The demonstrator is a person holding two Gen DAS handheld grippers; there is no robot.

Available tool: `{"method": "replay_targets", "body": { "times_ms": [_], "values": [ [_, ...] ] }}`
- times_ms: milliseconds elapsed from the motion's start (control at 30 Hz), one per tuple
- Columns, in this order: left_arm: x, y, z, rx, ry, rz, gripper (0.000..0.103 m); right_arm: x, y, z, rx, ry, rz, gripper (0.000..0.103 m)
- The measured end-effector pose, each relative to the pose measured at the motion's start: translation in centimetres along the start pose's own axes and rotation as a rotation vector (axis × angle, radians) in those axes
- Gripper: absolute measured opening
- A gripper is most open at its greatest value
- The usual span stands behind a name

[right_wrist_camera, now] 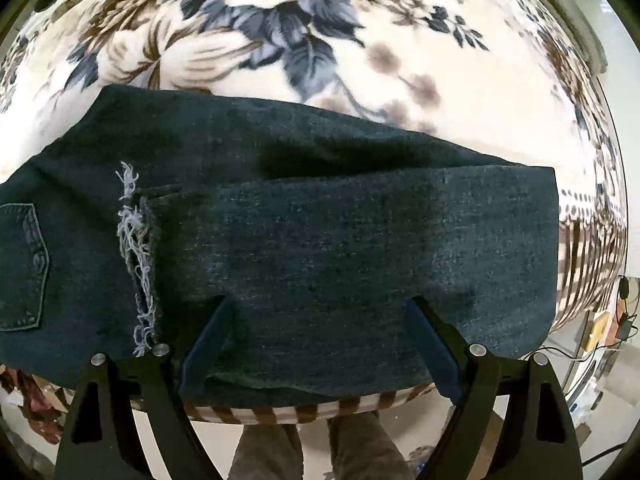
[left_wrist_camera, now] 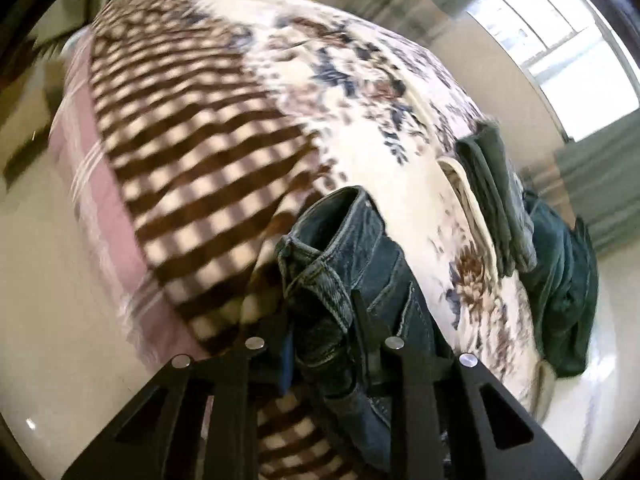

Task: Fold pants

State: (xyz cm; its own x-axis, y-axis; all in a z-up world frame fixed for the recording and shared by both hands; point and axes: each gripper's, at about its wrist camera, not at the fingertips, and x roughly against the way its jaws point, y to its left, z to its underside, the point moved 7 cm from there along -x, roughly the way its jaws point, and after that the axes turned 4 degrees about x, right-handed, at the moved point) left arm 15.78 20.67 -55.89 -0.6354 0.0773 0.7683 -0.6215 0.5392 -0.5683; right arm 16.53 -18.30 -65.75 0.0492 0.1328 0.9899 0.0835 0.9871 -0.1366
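One pair of jeans (left_wrist_camera: 352,264), left gripper (left_wrist_camera: 320,320) pinching it, right gripper (right_wrist_camera: 316,304) spread above

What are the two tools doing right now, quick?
Left tool: closed, pinching the waistband end of the jeans.
Right tool: open, held over the folded jeans, gripping nothing.

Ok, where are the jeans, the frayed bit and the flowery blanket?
jeans (right_wrist_camera: 360,240): right wrist view, middle of the folded leg.
frayed bit (right_wrist_camera: 134,240): right wrist view, pale loose threads.
flowery blanket (right_wrist_camera: 280,20): right wrist view, big flower print.
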Motion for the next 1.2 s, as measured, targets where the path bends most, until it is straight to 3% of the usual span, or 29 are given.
{"method": "replay_targets", "body": {
  "times_ms": [133,200,300,400,567,667,700,733,800,900,1033,1200],
  "values": [
    [-1.6,0.2,-1.2,0.000,0.001,0.033,0.021,-0.1,-0.1,-0.1,0.009,-0.002,0.001,0.090],
    [-3.2,1.8,-1.1,0.028,0.055,0.013,0.023,-0.1,0.1,-0.1,0.007,0.002,-0.002,0.090],
    [-4.6,4.8,-0.7,0.136,0.127,0.011,0.036,-0.1,0.2,0.1,0.003,0.006,-0.008,0.090],
    [-5.0,6.2,-0.6,0.206,0.165,0.047,0.055,-0.6,0.0,0.3,-0.002,0.013,-0.015,0.090],
    [-5.0,5.8,-0.9,0.202,0.152,0.056,0.069,-1.0,0.0,0.5,0.007,0.019,-0.016,0.090],
    [-6.1,5.3,-1.3,0.186,0.152,0.032,0.070,-1.0,0.3,0.7,0.014,0.019,-0.015,0.090],
    [-6.2,4.9,-1.6,0.163,0.134,0.023,0.067,-1.0,0.4,0.8,0.013,0.019,-0.016,0.090],
    [-6.1,4.5,-1.8,0.132,0.116,0.015,0.047,-1.0,0.4,0.8,0.014,0.018,-0.016,0.090],
    [-5.7,2.8,-2.3,0.029,0.082,0.001,0.026,-1.0,0.4,0.8,0.013,0.014,-0.019,0.090],
    [-4.1,1.3,-2.2,-0.050,0.027,0.003,0.021,-1.1,0.3,1.1,0.006,0.009,-0.030,0.090],
    [-1.4,0.0,-2.0,-0.053,-0.010,0.052,0.017,-0.3,-0.6,1.5,0.003,-0.031,-0.041,0.090],
    [2.6,-4.8,-1.0,-0.148,-0.052,0.107,0.016,1.0,-3.2,2.2,-0.034,-0.076,-0.102,0.090]
  ]
}}
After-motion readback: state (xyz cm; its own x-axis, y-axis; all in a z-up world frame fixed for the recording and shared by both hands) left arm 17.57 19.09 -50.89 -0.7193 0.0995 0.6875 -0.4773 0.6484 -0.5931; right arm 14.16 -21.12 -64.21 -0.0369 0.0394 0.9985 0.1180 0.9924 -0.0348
